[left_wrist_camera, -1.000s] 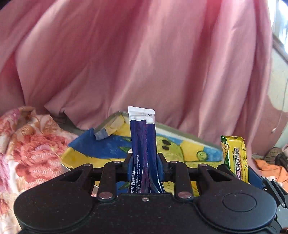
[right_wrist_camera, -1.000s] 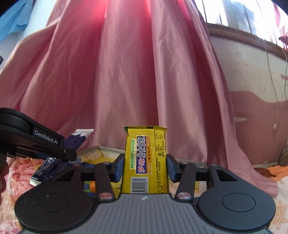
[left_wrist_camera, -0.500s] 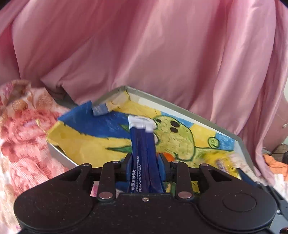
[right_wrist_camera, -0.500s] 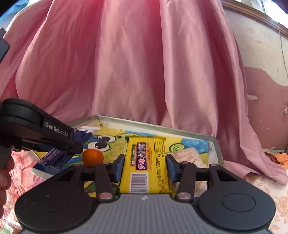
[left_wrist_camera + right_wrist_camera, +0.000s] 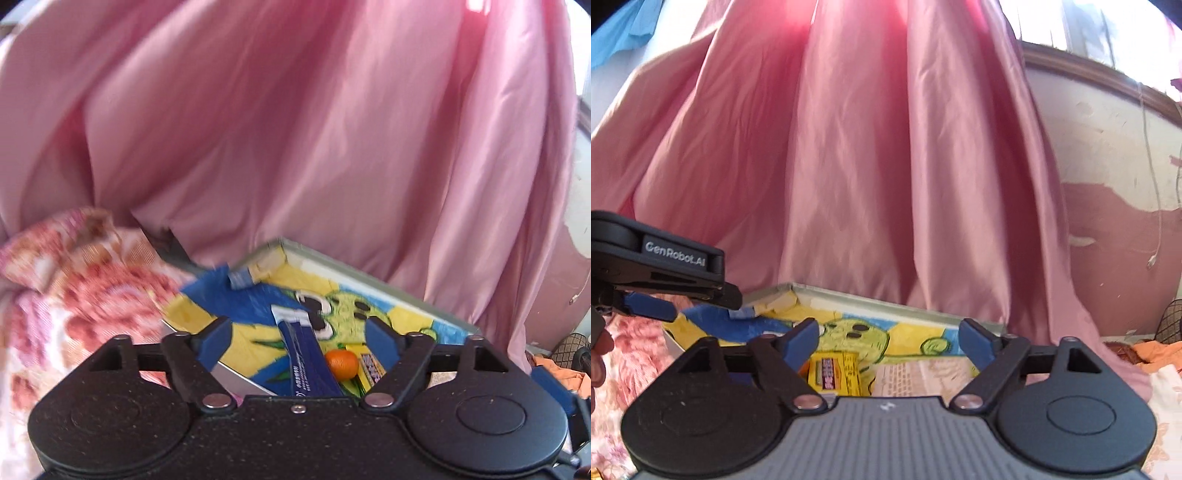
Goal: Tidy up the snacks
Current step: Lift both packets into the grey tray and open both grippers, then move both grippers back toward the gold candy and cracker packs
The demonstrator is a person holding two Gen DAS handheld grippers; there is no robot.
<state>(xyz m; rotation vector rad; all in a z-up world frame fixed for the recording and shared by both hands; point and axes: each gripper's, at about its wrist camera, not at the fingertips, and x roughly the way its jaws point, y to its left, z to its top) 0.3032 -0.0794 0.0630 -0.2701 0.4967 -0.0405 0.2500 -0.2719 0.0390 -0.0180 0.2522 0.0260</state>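
Two grippers: both hang over a shallow tray (image 5: 373, 266), seen only past their own black bodies, which hide the near half of it.
Left gripper (image 5: 301, 338): jaws spread wide, having just been opening; the blue sachet (image 5: 301, 354) lies between the blue pads, touching neither, its lower end cut off by the gripper body.
Right gripper (image 5: 888, 341): jaws also wide apart and just opened; the yellow snack bar (image 5: 834, 373) sits below and left of centre, clear of both pads, its lower part hidden by the grey housing.
Orange fruit (image 5: 342, 363): small and round, just right of the sachet, touching or nearly touching it; which, I cannot tell.
Tray lining: a yellow, blue and green cartoon print (image 5: 857, 332); a pale printed paper (image 5: 916, 373) lies at its right, text too blurred to read.
Left view: smeared by motion along the left, so the floral cloth (image 5: 74, 295) beside the tray is only roughly legible.
Obstruction: in the right view the left gripper's black arm crosses the tray's left corner.
Person: fingertips (image 5: 600, 360) at the left edge, mostly out of frame.
Background: a pink curtain (image 5: 868, 166) hangs right behind the tray; a peeling wall (image 5: 1126, 184) at right.
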